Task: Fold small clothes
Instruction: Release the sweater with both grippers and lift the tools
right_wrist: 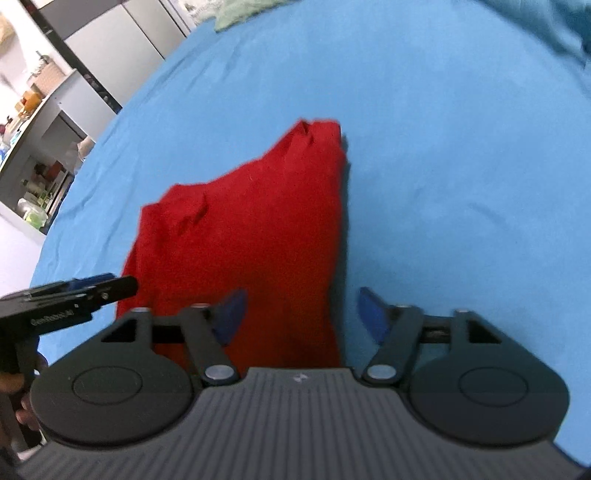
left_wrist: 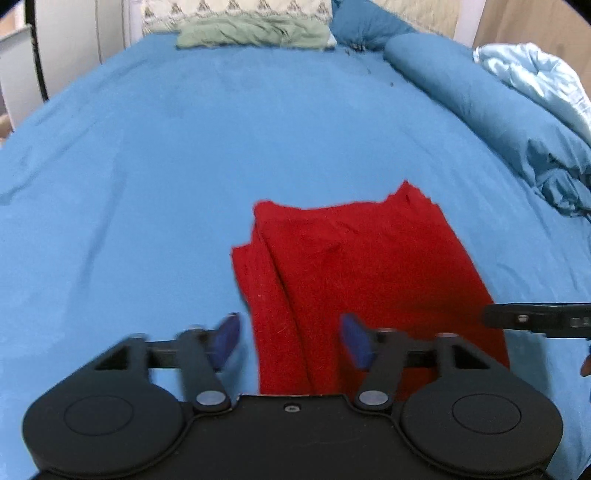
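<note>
A folded red garment (left_wrist: pixel 362 266) lies in layers on the blue bed sheet (left_wrist: pixel 147 166). My left gripper (left_wrist: pixel 291 339) is open and empty, its blue-tipped fingers straddling the garment's near left edge. In the right wrist view the same red garment (right_wrist: pixel 251 236) lies ahead. My right gripper (right_wrist: pixel 301 314) is open and empty over its near right edge. The left gripper (right_wrist: pixel 92 286) shows at that view's left side, and the right gripper's body (left_wrist: pixel 539 319) shows at the right edge of the left wrist view.
A green cloth (left_wrist: pixel 255 35) and a patterned pillow (left_wrist: pixel 236 11) lie at the bed's far end. A rolled blue duvet (left_wrist: pixel 491 110) and a pale blue cover (left_wrist: pixel 535 77) run along the right side. Shelves with clutter (right_wrist: pixel 33 155) stand beyond the bed's left edge.
</note>
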Demonstrator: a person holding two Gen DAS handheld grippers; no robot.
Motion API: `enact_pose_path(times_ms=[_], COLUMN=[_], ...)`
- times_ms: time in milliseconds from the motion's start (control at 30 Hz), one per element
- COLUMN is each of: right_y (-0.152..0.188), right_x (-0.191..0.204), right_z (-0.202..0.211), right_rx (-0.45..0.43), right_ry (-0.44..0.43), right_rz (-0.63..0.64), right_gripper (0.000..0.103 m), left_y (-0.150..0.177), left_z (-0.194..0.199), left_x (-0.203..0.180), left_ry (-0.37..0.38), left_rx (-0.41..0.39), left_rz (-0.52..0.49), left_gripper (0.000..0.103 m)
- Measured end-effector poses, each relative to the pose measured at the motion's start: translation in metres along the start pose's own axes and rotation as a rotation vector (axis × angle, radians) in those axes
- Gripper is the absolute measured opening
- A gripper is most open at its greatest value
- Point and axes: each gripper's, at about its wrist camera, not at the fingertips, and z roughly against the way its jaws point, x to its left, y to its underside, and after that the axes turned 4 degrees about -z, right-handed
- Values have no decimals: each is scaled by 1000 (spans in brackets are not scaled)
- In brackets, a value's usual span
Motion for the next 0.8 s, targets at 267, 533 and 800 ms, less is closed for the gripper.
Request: enact_pose_path(times_ms=[267, 533, 800], right_y=[39, 69, 74], right_x=[-18, -35, -9], right_z=[9, -8, 81], right_rx=[-2, -92, -274], right_ry=[73, 78, 74], right_rz=[150, 182, 182], right_gripper=[99, 101, 101], left_y=[49, 74, 60], left_z=[-14, -22, 75], left_x=[-4, -9, -38], left_ry=[-63, -102, -180], left_rx=[5, -143, -278], left_rz=[-69, -86, -59], left_gripper=[73, 76, 74])
